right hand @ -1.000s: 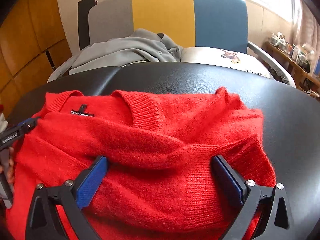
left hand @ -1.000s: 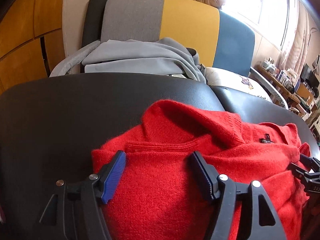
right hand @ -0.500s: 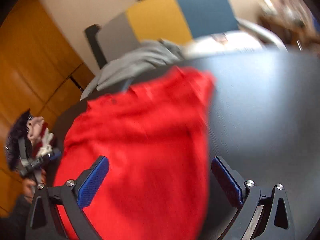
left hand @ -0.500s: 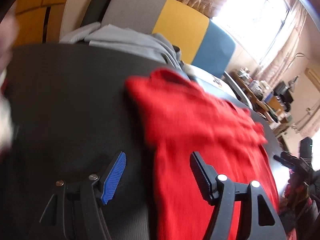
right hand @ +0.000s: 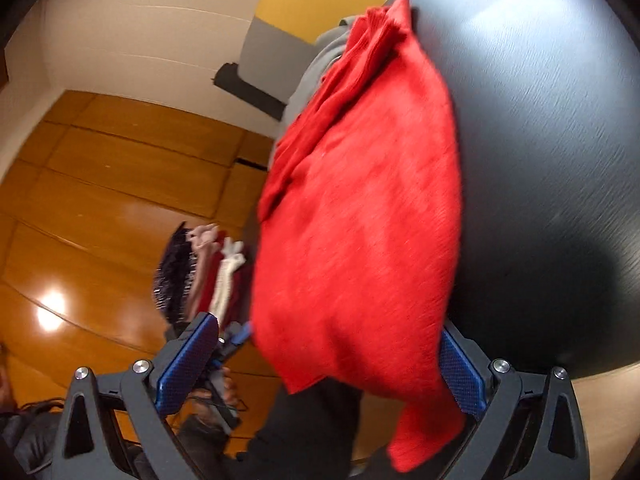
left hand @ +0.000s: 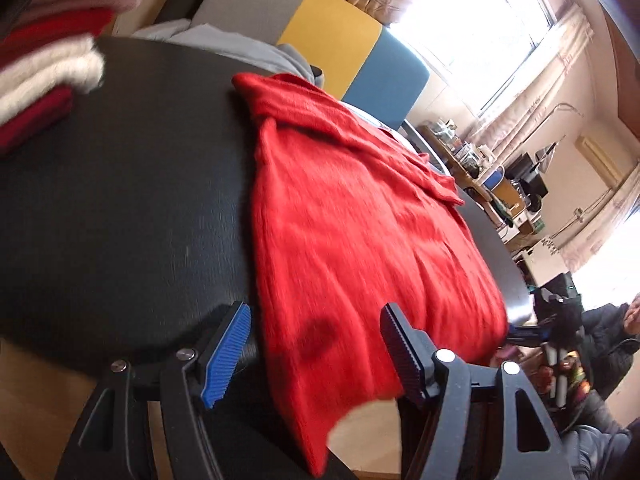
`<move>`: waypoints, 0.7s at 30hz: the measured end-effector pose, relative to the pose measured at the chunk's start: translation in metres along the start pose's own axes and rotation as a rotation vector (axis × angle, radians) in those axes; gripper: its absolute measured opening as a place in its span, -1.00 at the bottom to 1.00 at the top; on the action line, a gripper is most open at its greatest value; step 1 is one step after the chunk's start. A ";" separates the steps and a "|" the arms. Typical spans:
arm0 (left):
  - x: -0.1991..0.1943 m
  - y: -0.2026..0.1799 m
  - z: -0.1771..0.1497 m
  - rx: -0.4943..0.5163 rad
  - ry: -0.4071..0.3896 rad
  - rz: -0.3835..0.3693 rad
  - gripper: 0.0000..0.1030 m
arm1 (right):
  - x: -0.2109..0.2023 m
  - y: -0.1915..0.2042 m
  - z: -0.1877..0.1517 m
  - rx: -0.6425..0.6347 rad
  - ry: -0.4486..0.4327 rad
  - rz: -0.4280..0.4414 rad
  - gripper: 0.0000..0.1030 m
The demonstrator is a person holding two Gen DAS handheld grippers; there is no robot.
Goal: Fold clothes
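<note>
Red sweater (left hand: 360, 232) lies lengthwise, collar end farthest.

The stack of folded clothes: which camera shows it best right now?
The left wrist view. The stack of folded clothes sits large at the upper left on the black table, its red, white and pink layers separable, though cropped. The right wrist view shows it smaller, partly hidden behind the red sweater.

Fuzzy knit sweater (left hand: 360, 240), glossy table (left hand: 120, 200)

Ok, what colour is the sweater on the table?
Plain bright red sweater, clearest in the left wrist view.
</note>
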State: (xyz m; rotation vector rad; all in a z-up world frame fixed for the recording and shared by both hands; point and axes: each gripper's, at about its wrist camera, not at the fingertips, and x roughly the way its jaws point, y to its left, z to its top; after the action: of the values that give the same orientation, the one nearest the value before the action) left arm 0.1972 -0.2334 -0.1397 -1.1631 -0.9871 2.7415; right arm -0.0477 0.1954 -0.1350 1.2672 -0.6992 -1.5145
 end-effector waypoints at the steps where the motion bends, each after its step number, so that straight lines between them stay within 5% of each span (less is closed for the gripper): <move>1: -0.001 0.001 -0.006 -0.014 0.005 -0.012 0.33 | 0.001 -0.001 -0.002 -0.006 -0.006 0.009 1.00; 9: 0.008 -0.003 -0.035 0.011 0.076 0.020 0.33 | 0.000 0.005 -0.024 -0.139 -0.088 0.022 1.00; 13: 0.018 -0.005 -0.034 0.016 0.096 0.009 0.31 | 0.002 0.007 -0.025 -0.134 -0.050 -0.001 0.98; 16: 0.028 -0.005 -0.034 0.007 0.129 0.013 0.31 | 0.003 0.011 -0.023 -0.131 -0.029 -0.100 0.54; 17: 0.031 -0.004 -0.035 0.004 0.143 0.008 0.31 | -0.002 0.010 -0.023 -0.135 -0.026 -0.124 0.03; 19: 0.038 -0.001 -0.037 -0.003 0.173 -0.004 0.25 | -0.002 0.004 -0.022 -0.118 -0.010 -0.163 -0.48; 21: 0.049 0.000 -0.038 -0.007 0.222 0.000 -0.16 | -0.003 -0.006 -0.023 -0.102 -0.019 -0.167 -0.58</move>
State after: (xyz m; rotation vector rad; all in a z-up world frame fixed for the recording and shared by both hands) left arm 0.1864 -0.2008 -0.1909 -1.4293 -0.9694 2.5382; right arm -0.0283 0.2043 -0.1456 1.2603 -0.5314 -1.6776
